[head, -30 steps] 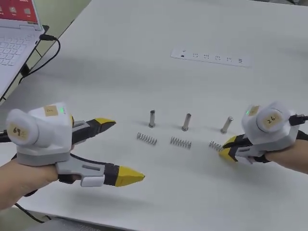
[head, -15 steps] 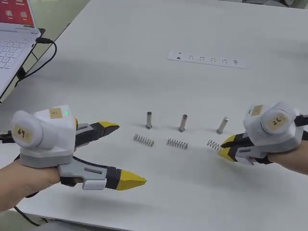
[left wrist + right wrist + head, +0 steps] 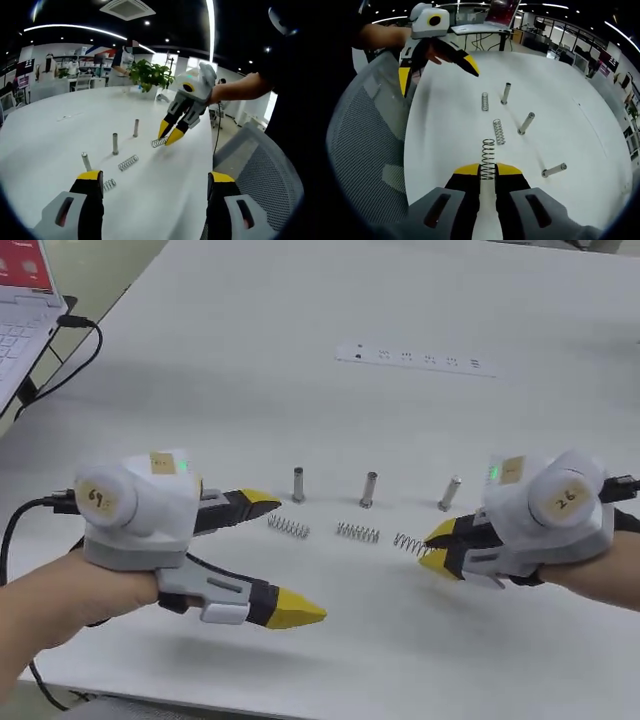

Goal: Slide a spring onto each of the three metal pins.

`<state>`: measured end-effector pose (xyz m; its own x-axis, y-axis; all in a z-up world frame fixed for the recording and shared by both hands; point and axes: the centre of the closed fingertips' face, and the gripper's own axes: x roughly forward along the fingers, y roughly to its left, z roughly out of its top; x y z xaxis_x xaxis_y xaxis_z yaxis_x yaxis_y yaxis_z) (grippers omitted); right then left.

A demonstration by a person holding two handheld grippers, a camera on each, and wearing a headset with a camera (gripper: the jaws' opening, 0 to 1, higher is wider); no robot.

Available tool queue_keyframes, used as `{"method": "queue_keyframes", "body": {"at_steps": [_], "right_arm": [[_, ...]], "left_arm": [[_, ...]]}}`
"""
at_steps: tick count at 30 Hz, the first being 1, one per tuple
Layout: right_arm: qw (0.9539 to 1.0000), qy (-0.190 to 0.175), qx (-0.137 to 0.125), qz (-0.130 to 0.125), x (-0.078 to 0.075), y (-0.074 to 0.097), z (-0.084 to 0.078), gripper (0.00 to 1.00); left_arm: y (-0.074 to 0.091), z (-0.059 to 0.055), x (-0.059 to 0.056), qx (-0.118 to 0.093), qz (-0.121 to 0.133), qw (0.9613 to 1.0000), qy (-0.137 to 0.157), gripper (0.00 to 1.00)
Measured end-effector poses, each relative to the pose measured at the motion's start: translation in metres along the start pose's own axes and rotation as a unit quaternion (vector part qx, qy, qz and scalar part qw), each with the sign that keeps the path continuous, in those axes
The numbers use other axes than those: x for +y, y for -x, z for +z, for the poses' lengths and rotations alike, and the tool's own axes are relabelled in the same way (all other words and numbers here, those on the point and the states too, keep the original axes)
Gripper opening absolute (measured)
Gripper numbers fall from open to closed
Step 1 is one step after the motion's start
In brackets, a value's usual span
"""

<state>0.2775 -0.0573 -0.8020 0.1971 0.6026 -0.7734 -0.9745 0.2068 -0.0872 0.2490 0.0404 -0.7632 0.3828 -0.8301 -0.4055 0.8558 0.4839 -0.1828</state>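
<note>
Three metal pins stand in a row on the white table: left pin (image 3: 298, 484), middle pin (image 3: 368, 490) and right pin (image 3: 449, 494). Two springs lie loose in front of them, one (image 3: 288, 526) by the left pin and one (image 3: 357, 532) by the middle pin. My right gripper (image 3: 437, 545) is shut on the end of the third spring (image 3: 410, 543), which sticks out past its tips (image 3: 488, 157). My left gripper (image 3: 290, 555) is wide open with nothing between its fingers, near the left spring. In the left gripper view, the right gripper (image 3: 170, 132) holds its spring (image 3: 159, 142).
A white power strip (image 3: 414, 358) lies farther back on the table. A laptop (image 3: 22, 300) and a black cable (image 3: 75, 345) sit at the far left edge. The table's front edge runs just below both hands. An office chair (image 3: 370, 130) stands beside the table.
My right gripper has drawn the third spring leftward, away from the right pin. My left gripper has shifted right and forward, still open.
</note>
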Motion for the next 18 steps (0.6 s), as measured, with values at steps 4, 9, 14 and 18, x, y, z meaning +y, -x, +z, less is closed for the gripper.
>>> {"method": "queue_keyframes", "body": {"at_steps": [4,9,14,18], "right_arm": [[0.9999,0.012,-0.002,0.007,0.008,0.001,0.003,0.08],[0.9990,0.040,-0.001,0.018,0.017,0.001,0.008,0.08],[0.9974,0.069,0.001,0.018,0.022,0.002,0.013,0.08],[0.9967,0.078,-0.002,0.023,0.027,0.003,0.017,0.08]], "left_arm": [[-0.008,-0.004,-0.008,0.009,-0.014,0.9999,-0.003,0.80],[-0.017,-0.005,-0.015,0.016,-0.026,0.9995,-0.012,0.72],[-0.020,-0.001,-0.011,0.010,-0.022,0.9997,-0.007,0.56],[-0.026,0.001,-0.014,0.009,-0.027,0.9996,-0.008,0.55]]}}
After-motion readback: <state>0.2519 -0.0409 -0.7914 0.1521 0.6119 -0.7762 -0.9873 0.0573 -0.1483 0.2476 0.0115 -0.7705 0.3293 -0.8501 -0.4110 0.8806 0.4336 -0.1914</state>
